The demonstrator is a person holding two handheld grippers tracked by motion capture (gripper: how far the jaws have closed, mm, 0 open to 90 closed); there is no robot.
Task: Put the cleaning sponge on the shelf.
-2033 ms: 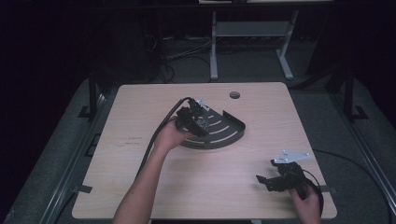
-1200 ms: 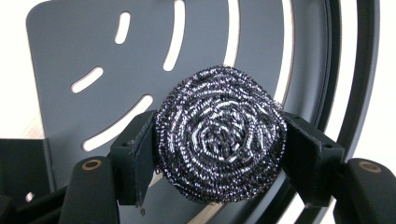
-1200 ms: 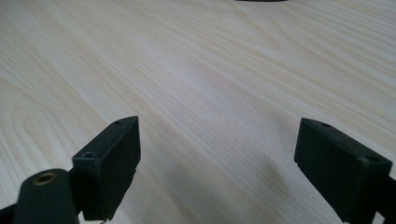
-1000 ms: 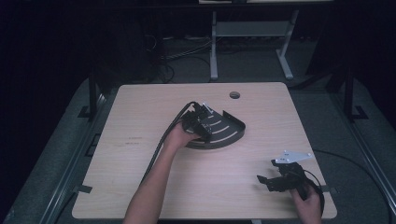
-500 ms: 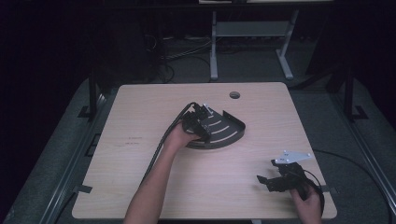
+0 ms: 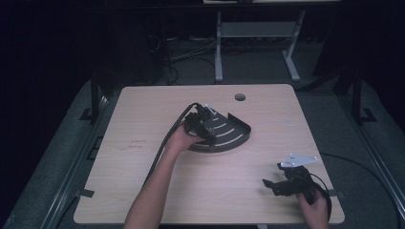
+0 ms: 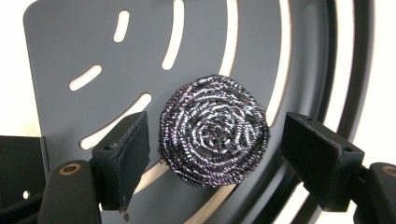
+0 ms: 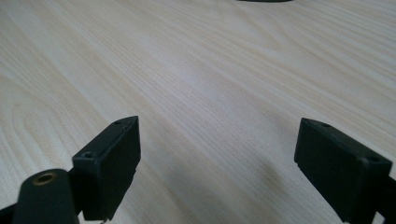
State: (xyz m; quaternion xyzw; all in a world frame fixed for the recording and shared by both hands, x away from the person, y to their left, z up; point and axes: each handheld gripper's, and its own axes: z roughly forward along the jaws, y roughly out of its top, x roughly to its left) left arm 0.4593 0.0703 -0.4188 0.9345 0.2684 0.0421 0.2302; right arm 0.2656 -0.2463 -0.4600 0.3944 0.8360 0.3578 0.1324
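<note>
A dark grey fan-shaped tray [image 6: 231, 136] with curved slots lies in the middle of the wooden table [image 6: 143, 191]. My left gripper [image 6: 203, 124] hovers over the tray's left part. In the left gripper view a round steel-wool scourer [image 7: 214, 130] rests on the tray [image 7: 84, 42]. It sits between the jaws of my left gripper [image 7: 219, 156], which stands open, with a small gap on the left side and a wider one on the right. Near the table's front right corner my right gripper [image 6: 277, 183] stands open, and between the jaws of my right gripper [image 8: 217, 168] there is bare wood.
A round cable hole [image 6: 239, 97] sits near the table's far edge. The left gripper's black cable [image 6: 160, 152] trails along the forearm toward the front edge. A metal stand [image 6: 253, 33] is on the floor behind the table.
My left gripper has shifted slightly to the right over the tray. The right gripper has stayed where it was.
</note>
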